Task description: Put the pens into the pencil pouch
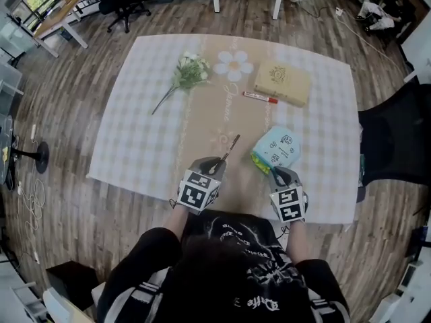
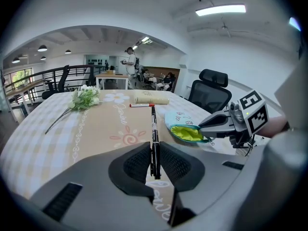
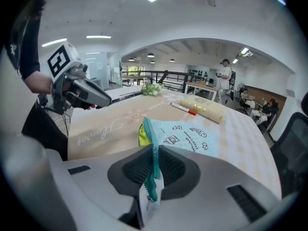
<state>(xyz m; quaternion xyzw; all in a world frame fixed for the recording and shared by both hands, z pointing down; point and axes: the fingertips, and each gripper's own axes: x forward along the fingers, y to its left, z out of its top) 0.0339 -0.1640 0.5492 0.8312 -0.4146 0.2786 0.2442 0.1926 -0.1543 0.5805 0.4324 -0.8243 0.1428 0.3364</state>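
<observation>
A black pen (image 2: 154, 129) is clamped by its rear end in my left gripper (image 2: 155, 165), which is shut on it. In the head view the pen (image 1: 231, 147) points away from me over the table's middle. The light blue pencil pouch (image 1: 279, 147) lies just right of it, its yellow-lined mouth toward me. My right gripper (image 3: 153, 170) is shut on the teal zipper edge of the pouch (image 3: 185, 138) and holds the mouth up. A red-capped pen (image 1: 260, 97) lies further back, next to a beige case (image 1: 283, 81).
A sprig of white flowers (image 1: 187, 73) lies at the far left of the checked tablecloth (image 1: 135, 133). A black office chair (image 1: 394, 140) stands at the table's right side. Other desks and a person are far off in the room.
</observation>
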